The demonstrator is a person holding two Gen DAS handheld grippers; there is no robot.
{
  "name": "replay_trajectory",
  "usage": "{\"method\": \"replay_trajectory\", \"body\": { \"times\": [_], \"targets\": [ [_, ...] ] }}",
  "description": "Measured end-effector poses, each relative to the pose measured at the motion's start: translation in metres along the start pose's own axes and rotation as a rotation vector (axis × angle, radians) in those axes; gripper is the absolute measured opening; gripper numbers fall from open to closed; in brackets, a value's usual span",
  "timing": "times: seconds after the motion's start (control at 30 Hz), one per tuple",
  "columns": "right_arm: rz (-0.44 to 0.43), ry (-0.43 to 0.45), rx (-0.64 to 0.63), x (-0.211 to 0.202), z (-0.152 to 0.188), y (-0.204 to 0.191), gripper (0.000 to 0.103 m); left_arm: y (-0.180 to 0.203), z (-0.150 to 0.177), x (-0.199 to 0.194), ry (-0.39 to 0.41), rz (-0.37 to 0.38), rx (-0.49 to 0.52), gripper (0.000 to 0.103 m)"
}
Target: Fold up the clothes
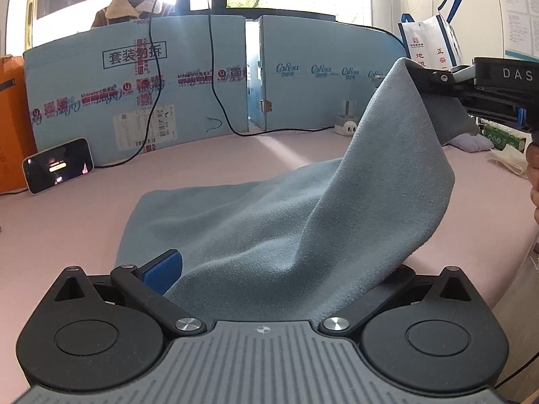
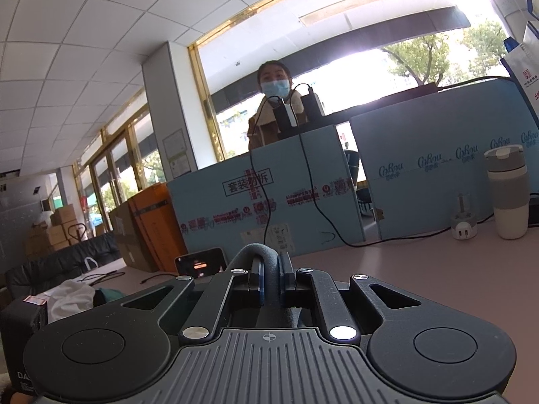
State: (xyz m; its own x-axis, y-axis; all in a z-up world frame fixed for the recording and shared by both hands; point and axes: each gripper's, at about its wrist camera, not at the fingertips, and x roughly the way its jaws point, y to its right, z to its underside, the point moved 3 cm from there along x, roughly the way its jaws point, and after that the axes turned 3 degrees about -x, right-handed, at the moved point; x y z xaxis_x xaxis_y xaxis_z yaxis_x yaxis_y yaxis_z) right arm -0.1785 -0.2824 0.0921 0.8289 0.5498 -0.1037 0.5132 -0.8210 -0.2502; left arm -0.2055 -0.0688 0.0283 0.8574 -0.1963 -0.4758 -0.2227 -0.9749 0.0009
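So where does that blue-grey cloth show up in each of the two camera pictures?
Left wrist view: the blue-grey cloth fills the middle, draped over the near fingers and rising to the upper right, where the right gripper pinches a corner.
Right wrist view: only a small fold shows, low in the centre, clamped between the blue pads.
Shared landmark: the lit phone propped against the light blue cardboard box.

A cloth [image 1: 269, 222] lies on the table [image 1: 84, 222], a phone [image 1: 58, 165] to its left before cardboard panels [image 1: 134, 77].
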Motion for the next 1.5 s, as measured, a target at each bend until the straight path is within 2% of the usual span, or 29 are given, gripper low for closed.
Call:
{"method": "replay_trajectory", "body": {
  "times": [0.17,0.23,0.4,0.5,0.67,0.83,0.87,0.93,1.0,1.07,1.27,1.37,1.47,1.5],
  "targets": [
    [0.006,-0.005,0.01,0.003,0.002,0.002,0.011,-0.006,-0.002,0.002,-0.002,0.017,-0.027,0.1],
    [0.008,-0.007,0.013,0.004,0.002,0.003,0.011,-0.008,-0.003,0.002,0.003,0.023,-0.038,0.096],
    [0.01,-0.011,0.013,0.005,0.002,0.002,0.011,-0.012,-0.004,-0.001,0.023,0.077,-0.09,0.057],
    [0.015,-0.014,0.011,0.006,0.002,0.002,0.011,-0.012,-0.005,-0.003,0.035,0.092,-0.089,0.042],
    [0.019,-0.028,0.013,0.01,0.004,0.003,0.011,-0.007,-0.006,-0.003,0.039,0.071,-0.038,0.031],
    [0.033,-0.046,0.015,0.014,0.009,0.004,0.012,-0.014,-0.016,-0.01,0.088,0.025,-0.023,0.03],
    [0.037,-0.05,0.021,0.015,0.01,0.005,0.016,-0.018,-0.019,-0.011,0.101,0.01,-0.025,0.03],
    [0.044,-0.059,0.041,0.015,0.011,0.009,0.03,-0.027,-0.027,-0.014,0.131,-0.026,-0.034,0.031],
    [0.056,-0.063,0.066,0.014,0.013,0.014,0.051,-0.036,-0.034,-0.014,0.153,-0.054,-0.044,0.031],
    [0.058,-0.067,0.078,0.013,0.014,0.016,0.056,-0.044,-0.04,-0.014,0.169,-0.079,-0.056,0.032],
    [0.072,-0.083,0.065,0.009,0.018,0.018,0.062,-0.059,-0.052,-0.011,0.195,-0.121,-0.073,0.032],
    [0.068,-0.102,0.049,0.006,0.021,0.015,0.073,-0.059,-0.052,-0.006,0.193,-0.141,-0.057,0.042],
    [0.057,-0.138,0.029,0.005,0.027,0.011,0.075,-0.058,-0.051,-0.001,0.187,-0.151,-0.049,0.045],
    [0.052,-0.149,0.024,0.004,0.03,0.009,0.075,-0.058,-0.05,0.001,0.182,-0.154,-0.05,0.054]
  ]
}}
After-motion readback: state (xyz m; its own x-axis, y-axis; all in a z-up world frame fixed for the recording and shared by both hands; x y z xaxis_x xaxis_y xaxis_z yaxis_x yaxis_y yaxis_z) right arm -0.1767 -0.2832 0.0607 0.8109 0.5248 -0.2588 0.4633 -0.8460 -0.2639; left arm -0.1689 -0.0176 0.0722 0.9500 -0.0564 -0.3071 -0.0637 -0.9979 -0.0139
